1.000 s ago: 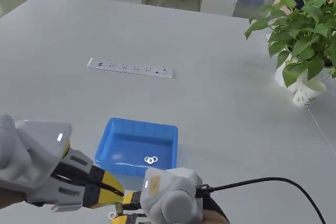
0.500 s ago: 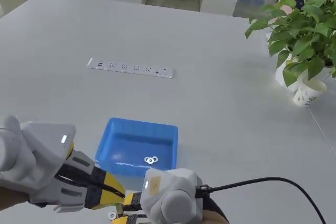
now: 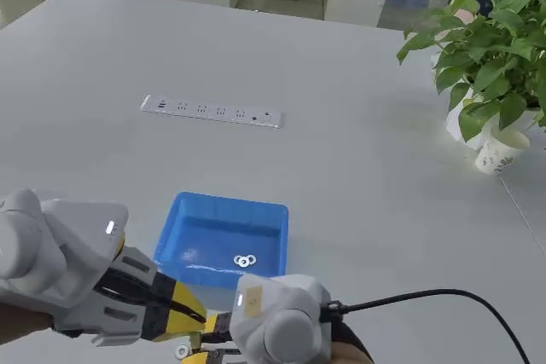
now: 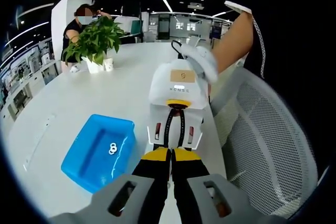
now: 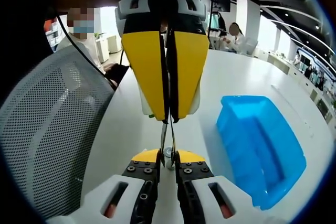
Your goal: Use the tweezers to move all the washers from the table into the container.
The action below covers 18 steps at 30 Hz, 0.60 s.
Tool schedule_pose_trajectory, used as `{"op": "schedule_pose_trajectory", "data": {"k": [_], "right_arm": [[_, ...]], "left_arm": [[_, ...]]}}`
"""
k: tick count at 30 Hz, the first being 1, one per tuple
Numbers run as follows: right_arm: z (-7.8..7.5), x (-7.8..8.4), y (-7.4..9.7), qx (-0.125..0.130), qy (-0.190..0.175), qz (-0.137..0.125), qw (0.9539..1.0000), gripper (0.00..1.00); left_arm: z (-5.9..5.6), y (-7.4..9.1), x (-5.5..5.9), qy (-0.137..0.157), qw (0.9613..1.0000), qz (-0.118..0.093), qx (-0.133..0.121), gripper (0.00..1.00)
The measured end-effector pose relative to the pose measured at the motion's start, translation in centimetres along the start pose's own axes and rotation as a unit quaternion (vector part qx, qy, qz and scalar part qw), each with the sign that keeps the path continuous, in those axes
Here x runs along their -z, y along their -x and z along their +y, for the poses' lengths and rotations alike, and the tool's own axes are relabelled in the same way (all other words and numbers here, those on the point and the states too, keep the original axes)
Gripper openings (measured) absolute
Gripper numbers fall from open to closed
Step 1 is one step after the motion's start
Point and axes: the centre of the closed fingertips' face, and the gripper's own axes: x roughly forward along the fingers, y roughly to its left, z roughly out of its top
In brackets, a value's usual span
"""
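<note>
Head view: blue container (image 3: 194, 209) with washers (image 3: 246, 260) beyond left gripper (image 3: 196, 314) and right gripper (image 3: 203, 349); left gripper view: jaws pressed together, container at left; right gripper view: both grippers clamp the tweezers (image 5: 167, 129).

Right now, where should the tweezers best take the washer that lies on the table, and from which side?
Probably its rim, one tip of the tweezers through the hole and one outside, coming from above: the washer seems to lie flat on the table, near the blue container.
</note>
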Motion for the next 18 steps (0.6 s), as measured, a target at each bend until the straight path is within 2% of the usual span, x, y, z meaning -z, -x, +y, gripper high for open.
{"op": "schedule_pose_trajectory", "data": {"k": [18], "right_arm": [[-0.04, 0.03, -0.02, -0.001, -0.014, -0.002, 0.9999, 0.09]], "left_arm": [[0.03, -0.13, -0.07, 0.002, 1.0, 0.0, 0.004, 0.03]]}}
